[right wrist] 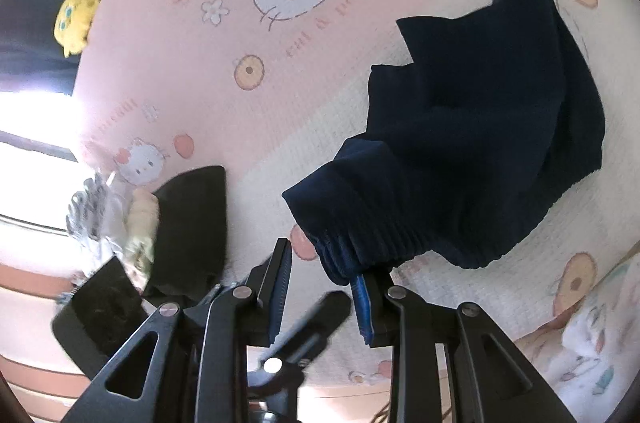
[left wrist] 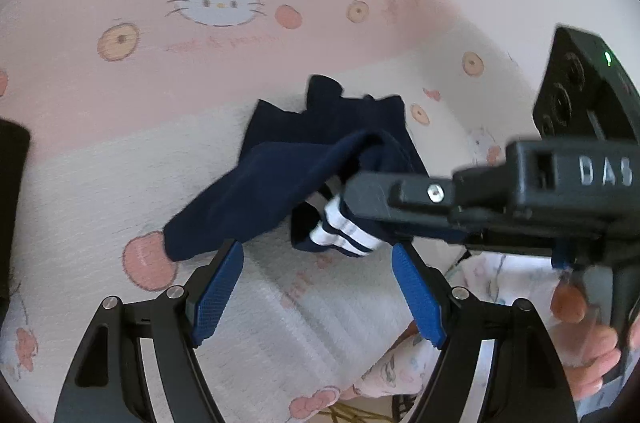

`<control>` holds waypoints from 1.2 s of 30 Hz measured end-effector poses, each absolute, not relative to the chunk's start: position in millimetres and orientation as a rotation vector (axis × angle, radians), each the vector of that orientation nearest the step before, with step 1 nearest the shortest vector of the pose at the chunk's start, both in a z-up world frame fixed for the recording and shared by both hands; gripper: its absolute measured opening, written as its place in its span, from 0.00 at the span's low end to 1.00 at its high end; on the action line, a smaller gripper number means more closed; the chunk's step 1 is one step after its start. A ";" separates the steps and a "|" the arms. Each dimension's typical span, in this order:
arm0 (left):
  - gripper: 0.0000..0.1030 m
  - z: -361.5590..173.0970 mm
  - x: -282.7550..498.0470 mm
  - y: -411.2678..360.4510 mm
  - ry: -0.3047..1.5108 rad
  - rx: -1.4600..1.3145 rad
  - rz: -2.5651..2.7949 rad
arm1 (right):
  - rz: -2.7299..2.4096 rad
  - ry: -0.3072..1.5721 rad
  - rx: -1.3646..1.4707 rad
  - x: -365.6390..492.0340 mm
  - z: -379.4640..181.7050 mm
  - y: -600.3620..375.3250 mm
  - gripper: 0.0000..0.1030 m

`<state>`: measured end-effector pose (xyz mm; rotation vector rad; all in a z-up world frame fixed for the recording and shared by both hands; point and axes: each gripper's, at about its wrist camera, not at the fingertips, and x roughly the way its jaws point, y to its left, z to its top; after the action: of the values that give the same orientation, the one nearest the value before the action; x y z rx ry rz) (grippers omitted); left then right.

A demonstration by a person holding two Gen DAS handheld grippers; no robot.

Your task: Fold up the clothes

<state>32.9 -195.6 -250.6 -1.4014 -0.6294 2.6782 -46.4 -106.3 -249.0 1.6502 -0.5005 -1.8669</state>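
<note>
A navy garment [left wrist: 320, 151] with a ribbed, white-striped cuff [left wrist: 344, 235] lies partly lifted on a pink and white cartoon-cat blanket [left wrist: 120, 151]. My left gripper [left wrist: 316, 251] is open just in front of it, its blue pads on either side of the cuff and touching nothing. My right gripper [left wrist: 352, 191] reaches in from the right. In the right wrist view the right gripper [right wrist: 322, 263] has its fingers apart. The ribbed cuff [right wrist: 352, 247] hangs over the tip of the right-hand finger, and the rest of the navy garment [right wrist: 480, 127] spreads beyond it.
A black folded cloth [right wrist: 188, 223] lies at the blanket's left, with a dark flat object [right wrist: 96, 311] and crumpled pale cloth beside it. A yellow plush toy [right wrist: 76, 19] sits beyond the blanket. A hand [left wrist: 592, 343] holds the right gripper. White printed fabric [right wrist: 592, 343] lies near the edge.
</note>
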 end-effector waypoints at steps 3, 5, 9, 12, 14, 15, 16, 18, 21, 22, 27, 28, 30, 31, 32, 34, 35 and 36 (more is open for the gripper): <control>0.73 -250.9 31.0 -182.7 -0.571 -1.364 2.682 | -1.878 -0.528 1.641 -50.3 -247.3 -99.9 0.28; 0.73 -251.9 28.6 -179.2 -0.562 -1.357 2.704 | -1.873 -0.551 1.632 -52.6 -246.1 -96.6 0.28; 0.73 -254.7 17.5 -177.7 -0.575 -1.349 2.749 | -1.858 -0.590 1.621 -55.6 -246.7 -92.4 0.28; 0.43 -257.3 8.4 -174.9 -0.585 -1.336 2.734 | -1.867 -0.606 1.604 -57.9 -245.6 -84.3 0.28; 0.29 -260.6 1.0 -171.5 -0.572 -1.363 2.724 | -1.875 -0.611 1.590 -60.0 -244.2 -76.5 0.28; 0.25 -262.1 -2.8 -170.6 -0.569 -1.377 2.736 | -1.880 -0.614 1.583 -61.1 -243.4 -72.6 0.28; 0.23 -262.8 -5.7 -171.1 -0.585 -1.376 2.741 | -1.884 -0.617 1.576 -62.2 -242.7 -68.7 0.28; 0.22 -262.3 -7.1 -173.8 -0.630 -1.378 2.746 | -1.893 -0.622 1.562 -64.3 -241.2 -60.9 0.29; 0.21 -262.5 -8.0 -177.6 -0.668 -1.410 2.757 | -1.918 -0.625 1.554 -68.0 -239.0 -45.5 0.54; 0.21 -262.4 -7.0 -178.5 -0.670 -1.408 2.764 | -1.939 -0.634 1.558 -68.1 -239.6 -38.0 0.59; 0.21 -265.5 2.9 -181.4 -0.720 -1.430 2.749 | -2.005 -0.746 1.624 -70.0 -258.2 1.7 0.60; 0.21 -265.5 5.4 -180.9 -0.719 -1.434 2.747 | -2.011 -0.768 1.646 -69.7 -263.5 8.0 0.60; 0.21 -265.6 10.5 -180.1 -0.715 -1.443 2.742 | -2.021 -0.800 1.685 -68.1 -273.8 17.8 0.60; 0.21 -265.3 12.4 -179.0 -0.701 -1.450 2.744 | -2.023 -0.819 1.702 -67.3 -278.8 22.3 0.60; 0.21 -264.8 14.3 -178.0 -0.689 -1.474 2.743 | -2.023 -0.842 1.715 -66.6 -283.6 26.4 0.60; 0.22 -265.6 15.3 -178.1 -0.699 -1.534 2.729 | -1.994 -0.926 1.737 -64.2 -294.3 32.1 0.60; 0.23 -265.1 15.9 -179.7 -0.729 -1.563 2.707 | -1.977 -0.969 1.738 -62.7 -297.9 33.0 0.60; 0.27 -264.6 16.5 -181.3 -0.759 -1.590 2.684 | -1.956 -1.026 1.737 -60.3 -302.2 33.3 0.62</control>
<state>16.5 -181.3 -264.6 -1.5902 -0.7590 2.6839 -60.3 33.3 -302.2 1.7365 -1.0256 -1.9561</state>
